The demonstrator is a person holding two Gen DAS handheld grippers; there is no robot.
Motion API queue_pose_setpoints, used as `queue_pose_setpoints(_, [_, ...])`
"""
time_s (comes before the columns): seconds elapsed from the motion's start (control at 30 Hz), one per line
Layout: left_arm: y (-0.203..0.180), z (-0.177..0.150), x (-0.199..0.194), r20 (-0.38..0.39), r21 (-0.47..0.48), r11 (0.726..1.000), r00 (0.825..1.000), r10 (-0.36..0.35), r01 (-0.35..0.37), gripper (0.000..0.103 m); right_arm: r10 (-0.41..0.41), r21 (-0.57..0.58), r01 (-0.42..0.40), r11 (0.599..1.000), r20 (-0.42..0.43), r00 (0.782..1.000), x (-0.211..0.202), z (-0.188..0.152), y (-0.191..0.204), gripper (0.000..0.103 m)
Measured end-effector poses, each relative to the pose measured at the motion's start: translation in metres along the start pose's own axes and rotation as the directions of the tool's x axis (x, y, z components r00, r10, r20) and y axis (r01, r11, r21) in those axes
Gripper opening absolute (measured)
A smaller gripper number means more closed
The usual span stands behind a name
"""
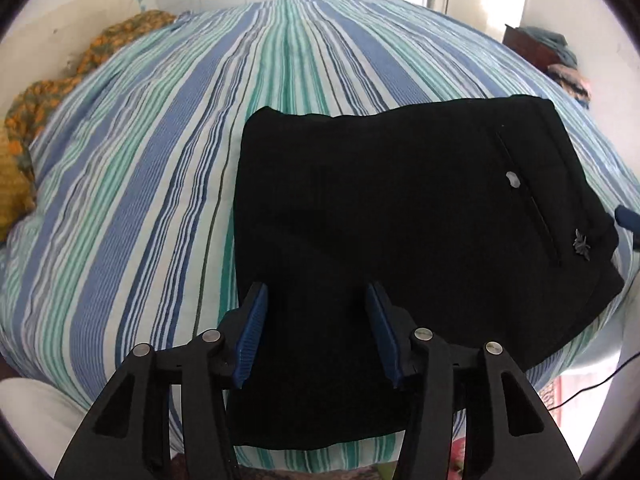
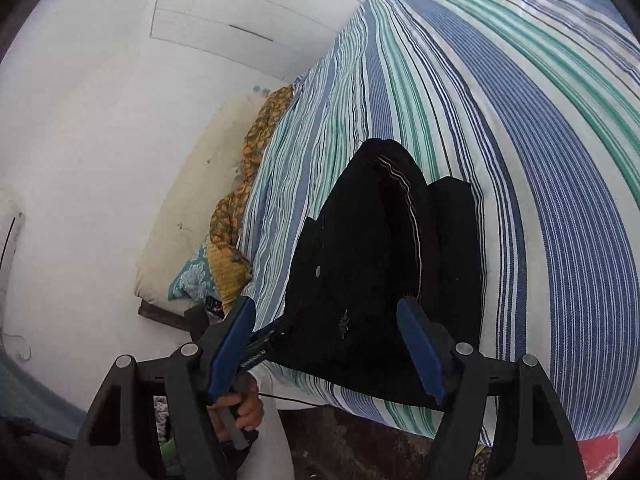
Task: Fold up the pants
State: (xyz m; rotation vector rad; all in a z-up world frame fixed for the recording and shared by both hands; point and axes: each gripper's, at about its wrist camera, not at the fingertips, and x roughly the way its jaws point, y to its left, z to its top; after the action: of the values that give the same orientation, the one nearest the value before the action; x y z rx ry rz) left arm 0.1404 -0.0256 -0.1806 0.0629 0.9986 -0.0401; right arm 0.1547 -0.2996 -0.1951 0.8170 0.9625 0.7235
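Black pants (image 1: 400, 216) lie folded into a compact rectangle near the front edge of the striped bed (image 1: 160, 160). A back pocket with a button and a small emblem faces up on the right side. My left gripper (image 1: 318, 312) is open and empty, hovering just above the near end of the pants. In the right wrist view the pants (image 2: 360, 260) show from the side, with the waistband opening visible. My right gripper (image 2: 328, 320) is open and empty above the pants' near edge. The left gripper's fingers (image 2: 264, 340) show there by the pants' corner.
An orange patterned blanket (image 1: 48, 96) lies bunched along the bed's left side against a cream pillow (image 2: 192, 200). A dark wooden stand with clothes (image 1: 540, 48) is at the far right. White wardrobe doors stand behind the bed. A cable (image 1: 592, 384) hangs past the bed's front right corner.
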Motion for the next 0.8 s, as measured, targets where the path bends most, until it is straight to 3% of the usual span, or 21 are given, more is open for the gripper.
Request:
queue_pose_setpoints(0.07, [0.01, 0.001, -0.002, -0.006, -0.047, 0.997, 0.998, -0.059, 0.058, 0.057, -0.01, 0.013, 0.011, 1.0, -0.062, 0.998, 0.006, 0.013, -0.004, 0.07])
queue_pose_setpoints(0.17, [0.025, -0.005, -0.001, 0.0, -0.093, 0.99, 0.994, -0.11, 0.11, 0.057, -0.072, -0.044, 0.065, 0.997, -0.176, 0.982, 0.023, 0.025, 0.001, 0.064])
queue_pose_setpoints(0.37, [0.024, -0.012, -0.001, 0.01, -0.09, 0.99, 0.994, -0.11, 0.11, 0.059, -0.298, -0.208, 0.238, 0.949, -0.338, 0.893, 0.059, 0.031, 0.003, 0.06])
queue_pose_setpoints(0.47, [0.026, -0.011, 0.003, 0.013, -0.097, 0.989, 0.994, -0.112, 0.112, 0.062, -0.305, -0.221, 0.235, 0.947, -0.379, 0.873, 0.069, 0.033, -0.001, 0.06])
queue_pose_setpoints(0.63, [0.034, -0.006, 0.008, 0.012, -0.127, 0.985, 0.993, -0.119, 0.119, 0.068, -0.258, -0.168, 0.205, 0.964, -0.411, 0.875, 0.07, 0.038, -0.005, 0.057])
queue_pose_setpoints(0.67, [0.036, -0.006, 0.009, 0.012, -0.137, 0.984, 0.993, -0.117, 0.117, 0.071, -0.249, -0.168, 0.195, 0.966, -0.42, 0.873, 0.071, 0.037, -0.005, 0.049])
queue_pose_setpoints(0.7, [0.037, -0.006, 0.01, 0.009, -0.151, 0.981, 0.993, -0.121, 0.121, 0.072, -0.251, -0.186, 0.186, 0.965, -0.435, 0.865, 0.074, 0.035, -0.003, 0.035])
queue_pose_setpoints(0.8, [0.044, -0.003, 0.006, 0.016, -0.188, 0.975, 0.993, -0.115, 0.116, 0.073, -0.406, -0.374, 0.26, 0.89, -0.391, 0.826, 0.085, 0.027, 0.02, 0.024])
